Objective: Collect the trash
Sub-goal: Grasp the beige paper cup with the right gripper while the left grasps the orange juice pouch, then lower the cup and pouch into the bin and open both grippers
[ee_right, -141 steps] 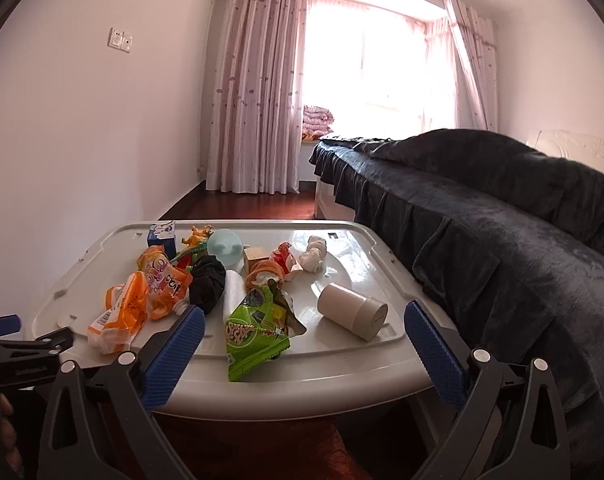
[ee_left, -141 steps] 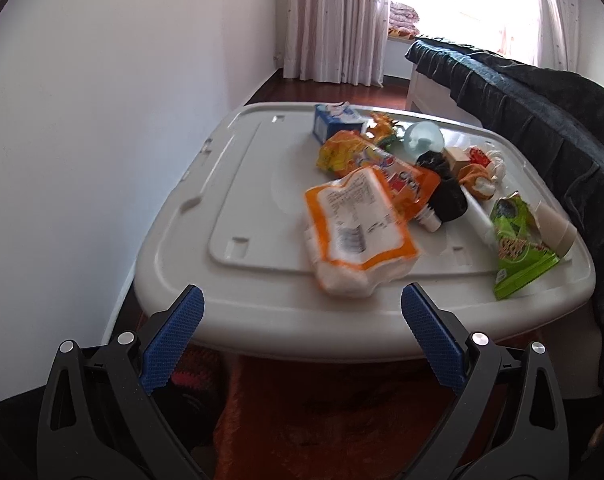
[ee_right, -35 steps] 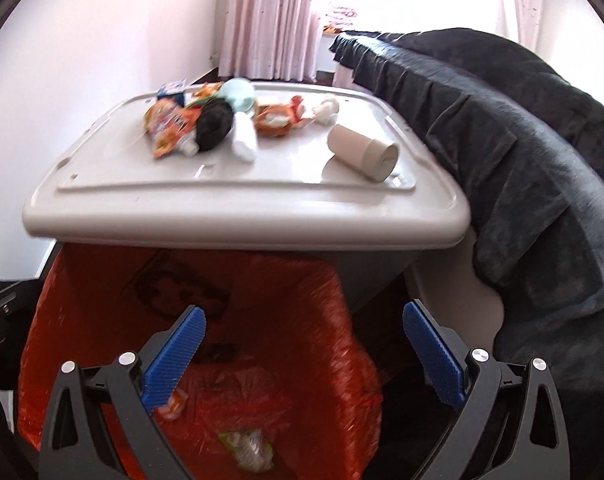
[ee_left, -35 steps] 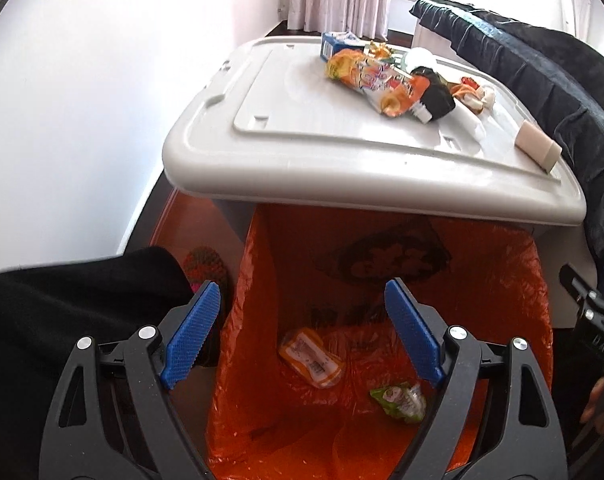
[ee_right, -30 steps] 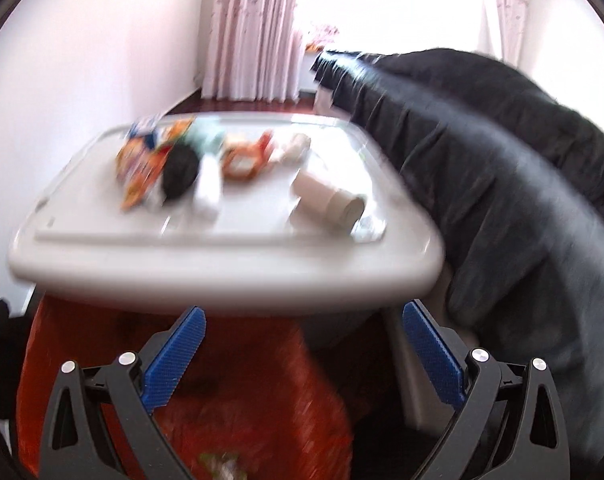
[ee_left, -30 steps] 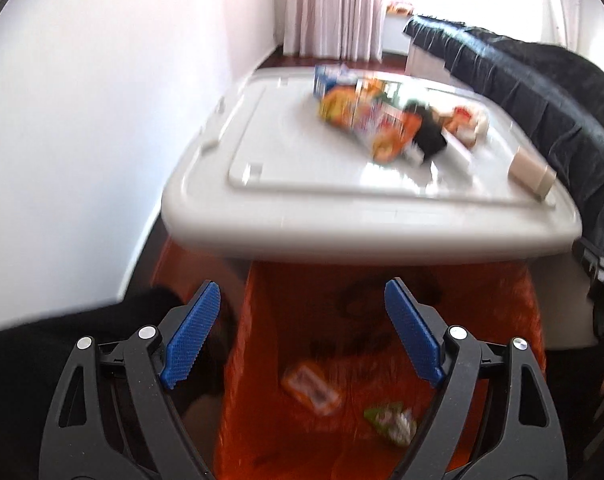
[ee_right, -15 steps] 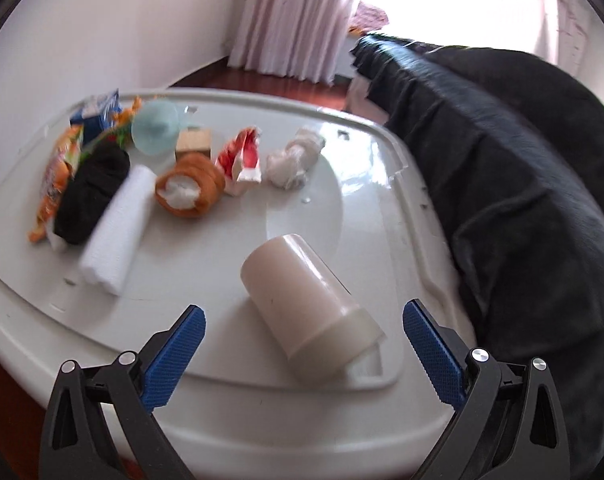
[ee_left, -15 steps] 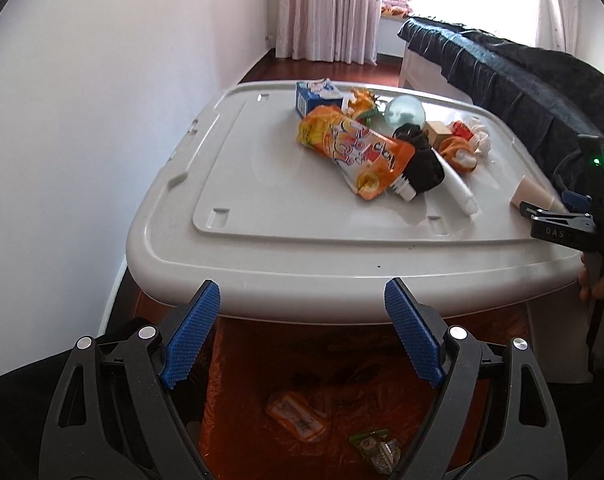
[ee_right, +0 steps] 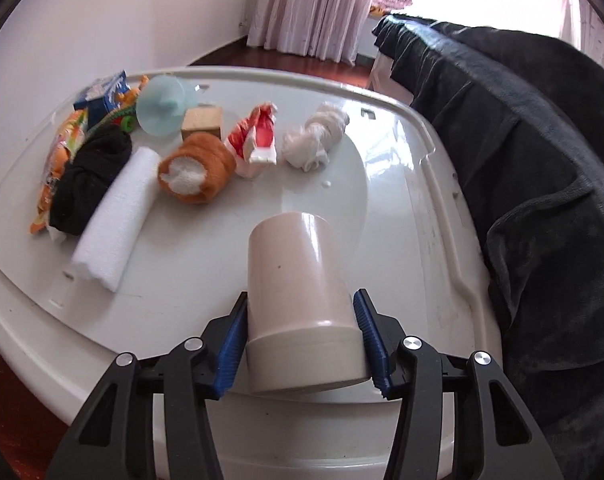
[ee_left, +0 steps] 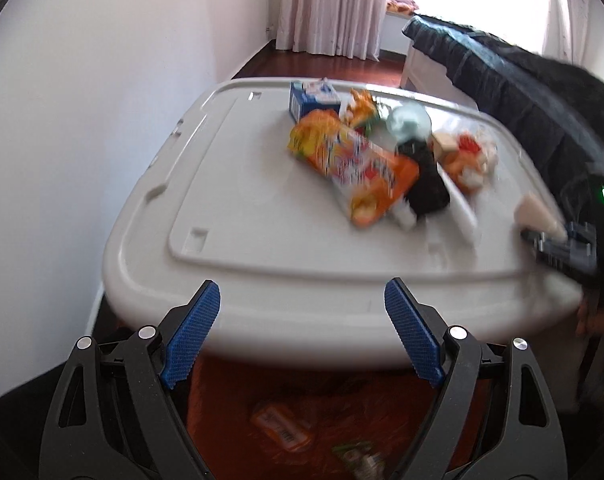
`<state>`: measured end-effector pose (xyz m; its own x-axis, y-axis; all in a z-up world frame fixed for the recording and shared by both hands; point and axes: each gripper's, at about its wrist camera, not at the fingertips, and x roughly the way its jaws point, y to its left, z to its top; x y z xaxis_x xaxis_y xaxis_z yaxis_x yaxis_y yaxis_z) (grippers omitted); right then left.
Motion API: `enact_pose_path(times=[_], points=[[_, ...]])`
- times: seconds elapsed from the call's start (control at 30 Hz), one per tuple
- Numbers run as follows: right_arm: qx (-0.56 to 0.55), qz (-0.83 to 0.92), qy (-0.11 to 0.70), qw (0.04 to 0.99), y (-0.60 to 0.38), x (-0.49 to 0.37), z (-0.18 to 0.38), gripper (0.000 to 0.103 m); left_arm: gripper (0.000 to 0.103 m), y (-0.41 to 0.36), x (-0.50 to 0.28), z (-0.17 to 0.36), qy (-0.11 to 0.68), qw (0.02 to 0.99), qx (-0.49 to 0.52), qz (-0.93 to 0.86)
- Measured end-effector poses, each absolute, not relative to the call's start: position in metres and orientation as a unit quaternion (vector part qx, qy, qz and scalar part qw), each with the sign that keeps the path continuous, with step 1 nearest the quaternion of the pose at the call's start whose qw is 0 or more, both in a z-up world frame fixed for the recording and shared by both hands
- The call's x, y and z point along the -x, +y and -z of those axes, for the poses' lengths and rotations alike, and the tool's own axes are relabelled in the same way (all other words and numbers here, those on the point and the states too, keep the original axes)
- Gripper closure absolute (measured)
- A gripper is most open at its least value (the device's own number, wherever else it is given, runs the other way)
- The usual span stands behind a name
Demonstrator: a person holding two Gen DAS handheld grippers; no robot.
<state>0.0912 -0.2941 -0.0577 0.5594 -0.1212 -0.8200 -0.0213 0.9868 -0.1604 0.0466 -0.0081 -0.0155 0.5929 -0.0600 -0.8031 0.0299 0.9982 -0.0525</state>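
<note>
Right gripper [ee_right: 302, 342]: jaws clamped on the beige cup [ee_right: 300, 304], blue pads pressed against both sides near its wide rim end. Cup lies on its side, bottom centre of the right wrist frame, closed base pointing up-frame, resting on the white bin lid [ee_right: 401, 200] at its near edge.

Left gripper [ee_left: 300, 338]: jaws wide apart, nothing between them, bottom of the left wrist frame, just short of the lid's near edge. That view is motion-blurred.

Rest of the trash on the lid, right wrist view:
- white foam roll [ee_right: 114, 216], left of centre, lying diagonal
- black cloth bundle [ee_right: 88, 178] touching its left side
- orange snack bag [ee_right: 56, 160] at far left, partly under the black bundle
- orange-brown roll with white core [ee_right: 196, 168] just right of the foam
- small tan box [ee_right: 202, 122] above it
- pale teal round lid [ee_right: 162, 106] upper left, blue carton [ee_right: 102, 98] beside it
- red-and-white wrapper [ee_right: 256, 140] centre-top
- white crumpled wad [ee_right: 315, 140] right of that

Left wrist view: the same pile sits upper centre-right, the cup at the right edge with the right gripper on it. Below the lid, bottom centre, orange trash bag [ee_left: 341, 420] with an orange packet [ee_left: 280, 426] and a green packet [ee_left: 355, 456] lying in it.

Dark blanket [ee_right: 521, 140] fills the right side of the right wrist frame, just beside the lid.
</note>
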Motion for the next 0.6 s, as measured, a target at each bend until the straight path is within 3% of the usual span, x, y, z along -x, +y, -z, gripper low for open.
enact_pose_path(times=[0.23,0.6], points=[[0.067,0.022,0.418,0.906,-0.285,-0.083,0.026,0.052,0.021,-0.014,-0.123,-0.001,0.448,0.889,0.093,-0.010],[0.070,0.000,0.375,0.924,-0.277,-0.078,-0.002,0.054,0.021,-0.042,-0.214,0.048,0.491,0.856,0.136,-0.088]])
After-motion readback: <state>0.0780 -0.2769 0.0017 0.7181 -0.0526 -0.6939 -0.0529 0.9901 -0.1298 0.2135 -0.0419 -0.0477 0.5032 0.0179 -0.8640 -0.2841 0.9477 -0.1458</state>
